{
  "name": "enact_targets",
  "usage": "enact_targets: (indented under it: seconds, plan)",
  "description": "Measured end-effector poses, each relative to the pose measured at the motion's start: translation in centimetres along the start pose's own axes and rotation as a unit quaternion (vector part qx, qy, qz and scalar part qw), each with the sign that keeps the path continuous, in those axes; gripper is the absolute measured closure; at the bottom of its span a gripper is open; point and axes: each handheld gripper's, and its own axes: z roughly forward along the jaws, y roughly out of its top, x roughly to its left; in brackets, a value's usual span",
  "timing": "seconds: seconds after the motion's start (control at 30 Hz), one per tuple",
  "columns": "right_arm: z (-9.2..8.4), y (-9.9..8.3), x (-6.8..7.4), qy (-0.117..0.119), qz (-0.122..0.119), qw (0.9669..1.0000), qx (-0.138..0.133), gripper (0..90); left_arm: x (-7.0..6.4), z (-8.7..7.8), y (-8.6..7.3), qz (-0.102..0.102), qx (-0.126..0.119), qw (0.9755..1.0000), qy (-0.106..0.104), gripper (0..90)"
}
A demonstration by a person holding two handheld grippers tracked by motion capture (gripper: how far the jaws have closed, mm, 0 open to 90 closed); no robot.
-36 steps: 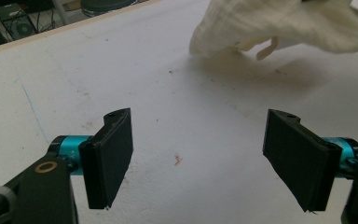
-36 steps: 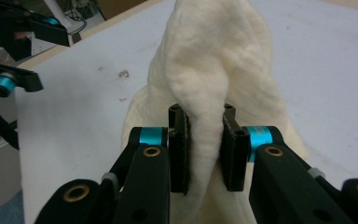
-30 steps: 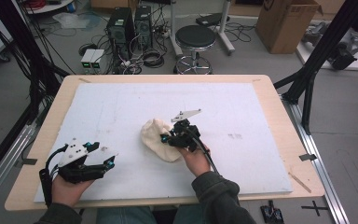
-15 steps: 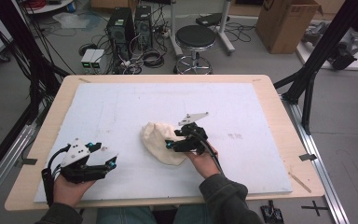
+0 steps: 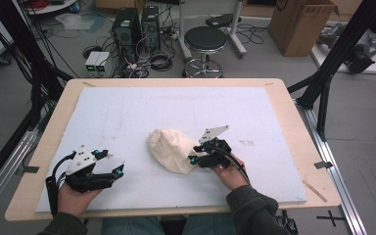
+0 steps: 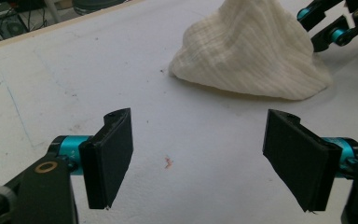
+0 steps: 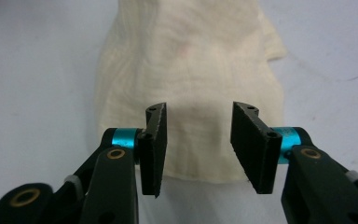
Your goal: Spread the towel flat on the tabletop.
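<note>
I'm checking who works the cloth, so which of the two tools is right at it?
The right tool, at the cream cloth's near edge, jaws partly apart, having just been closing. The left tool sits apart on the white board, jaws wide.

- This is a lab or workshop room.
- Behind the table (image 5: pixel 284 98) stand computer towers (image 5: pixel 137 24) with loose cables (image 5: pixel 159 61) on the floor.
- A stool (image 5: pixel 204 41), a cardboard box (image 5: pixel 301 24) and black frame poles (image 5: pixel 340 46) stand around.

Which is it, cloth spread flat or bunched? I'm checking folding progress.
Bunched. The cream cloth rises in a crumpled mound on the white table mat, not lying flat.
</note>
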Motion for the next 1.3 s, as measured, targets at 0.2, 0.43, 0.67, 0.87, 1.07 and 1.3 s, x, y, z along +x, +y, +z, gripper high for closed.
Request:
enact_targets:
  seconds: [0.2, 0.43, 0.67, 0.87, 1.07, 1.3]
  plan:
    - [1.6, -0.4, -0.4, 0.011, 0.006, 0.9993, 0.034, 83.1, 0.0, 0.1, 0.0, -0.001, 0.000, 1.0000, -0.003, 24.8]
    - [0.6, -0.5, -0.8, 0.012, 0.024, 0.9994, 0.020, 87.3, 0.0, 0.1, 0.0, 0.000, 0.001, 1.0000, -0.002, 24.9]
    - [-3.8, -1.7, -1.9, -0.034, 0.052, 0.9981, -0.004, 87.3, 0.0, 0.1, 0.0, 0.000, 0.000, 1.0000, -0.001, 24.9]
    - [-6.1, -4.8, -3.1, -0.069, 0.081, 0.9940, 0.024, 87.1, 0.0, 0.1, 0.0, 0.000, 0.000, 1.0000, 0.000, 24.9]
    - [-7.0, -7.2, -3.7, -0.067, 0.105, 0.9915, 0.040, 80.3, -0.1, 0.2, 0.0, -0.001, 0.000, 1.0000, 0.000, 24.9]
    - [-8.2, -6.3, -1.6, -0.058, 0.072, 0.9955, -0.021, 65.9, -0.1, 0.3, 0.0, 0.001, 0.000, 1.0000, -0.001, 25.0]
